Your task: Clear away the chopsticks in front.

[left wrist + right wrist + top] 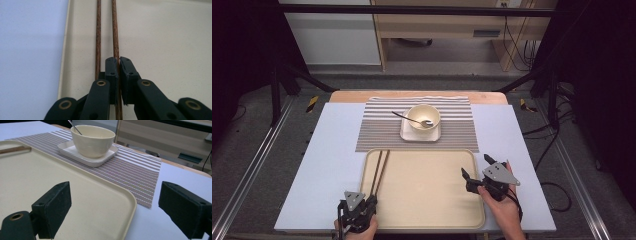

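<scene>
Two brown wooden chopsticks (379, 170) lie lengthwise along the left side of a cream tray (422, 185). My left gripper (373, 199) sits at the tray's near-left corner. In the left gripper view it (119, 62) is shut on the right-hand chopstick (115, 30). The other chopstick (98, 30) runs just outside the left jaw, flat on the tray (162, 37). My right gripper (475, 165) is open at the tray's right edge, with nothing held. In its own view the jaws (116, 195) stand wide apart over the tray's corner (50, 175).
Beyond the tray, a cream bowl (423, 116) with a metal spoon (409, 119) in it stands on a square plate (420, 134). The plate rests on a striped placemat (382, 130). A pale blue table top (332, 150) surrounds them. Black frame posts stand at both sides.
</scene>
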A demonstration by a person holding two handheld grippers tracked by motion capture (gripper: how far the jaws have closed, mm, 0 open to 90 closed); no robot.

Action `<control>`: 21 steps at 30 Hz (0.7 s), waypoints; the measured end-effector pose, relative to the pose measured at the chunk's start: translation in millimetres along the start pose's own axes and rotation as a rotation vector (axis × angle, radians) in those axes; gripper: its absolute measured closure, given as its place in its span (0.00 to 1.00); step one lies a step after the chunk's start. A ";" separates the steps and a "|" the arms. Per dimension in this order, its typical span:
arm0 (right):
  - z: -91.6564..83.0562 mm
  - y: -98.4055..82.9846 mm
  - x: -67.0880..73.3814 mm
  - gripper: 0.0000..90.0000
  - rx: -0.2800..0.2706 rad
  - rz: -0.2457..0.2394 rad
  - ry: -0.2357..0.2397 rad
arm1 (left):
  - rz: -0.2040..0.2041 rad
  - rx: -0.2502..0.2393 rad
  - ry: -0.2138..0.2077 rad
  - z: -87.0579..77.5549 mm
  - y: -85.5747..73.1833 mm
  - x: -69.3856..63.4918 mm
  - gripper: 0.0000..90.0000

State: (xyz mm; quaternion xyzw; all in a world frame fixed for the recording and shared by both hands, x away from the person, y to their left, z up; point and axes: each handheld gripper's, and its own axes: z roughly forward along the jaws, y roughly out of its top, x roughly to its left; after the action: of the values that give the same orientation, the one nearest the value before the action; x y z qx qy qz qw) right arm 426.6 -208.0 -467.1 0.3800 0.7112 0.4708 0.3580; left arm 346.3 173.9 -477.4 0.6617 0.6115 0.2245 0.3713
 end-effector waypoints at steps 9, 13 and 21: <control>0.2 0.0 0.1 0.12 0.000 0.001 0.002 | 0.018 -0.006 0.015 0.6 0.3 -1.1 0.91; 0.0 0.0 0.0 0.12 0.000 0.002 0.001 | 0.032 -0.020 0.013 -0.9 1.4 -6.2 0.89; 0.3 0.0 0.1 0.12 0.001 0.002 0.001 | 0.054 -0.030 -0.007 -0.1 4.3 -13.4 0.85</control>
State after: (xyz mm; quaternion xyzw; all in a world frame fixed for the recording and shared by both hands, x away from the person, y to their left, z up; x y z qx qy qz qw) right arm 426.8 -207.8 -467.2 0.3807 0.7111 0.4711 0.3570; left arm 347.0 160.9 -472.0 0.6730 0.5887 0.2413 0.3772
